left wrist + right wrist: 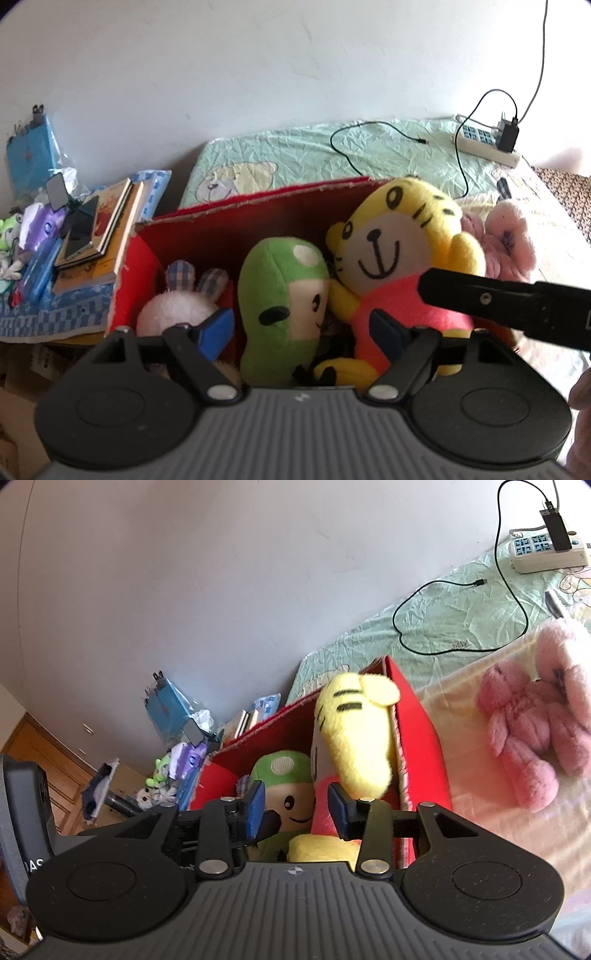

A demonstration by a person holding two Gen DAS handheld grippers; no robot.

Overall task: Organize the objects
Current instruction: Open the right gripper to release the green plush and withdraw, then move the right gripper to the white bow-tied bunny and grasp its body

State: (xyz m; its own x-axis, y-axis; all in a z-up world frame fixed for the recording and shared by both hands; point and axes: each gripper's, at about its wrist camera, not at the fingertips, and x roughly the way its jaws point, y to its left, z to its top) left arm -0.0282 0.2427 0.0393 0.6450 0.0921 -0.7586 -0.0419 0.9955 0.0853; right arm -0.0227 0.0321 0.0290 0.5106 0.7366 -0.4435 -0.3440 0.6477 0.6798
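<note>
A red cardboard box (221,236) stands on the bed and holds three plush toys. They are a white bunny (173,306) with plaid ears, a green plush (284,295), and a yellow tiger (391,251) in a pink shirt. My left gripper (301,330) hovers open over the box's near side, the green plush between its blue pads. My right gripper (297,808) is open above the box (421,731), beside the tiger (354,738) and over the green plush (288,775). One of its black fingers (480,299) crosses the tiger's chest. A pink plush (532,731) lies on the bed to the right of the box.
A white power strip (484,142) with a black charger and cable (369,129) lies on the green sheet behind the box. To the left, a side table carries stacked books (99,236), a phone, a blue box (31,158) and small toys. A white wall rises behind.
</note>
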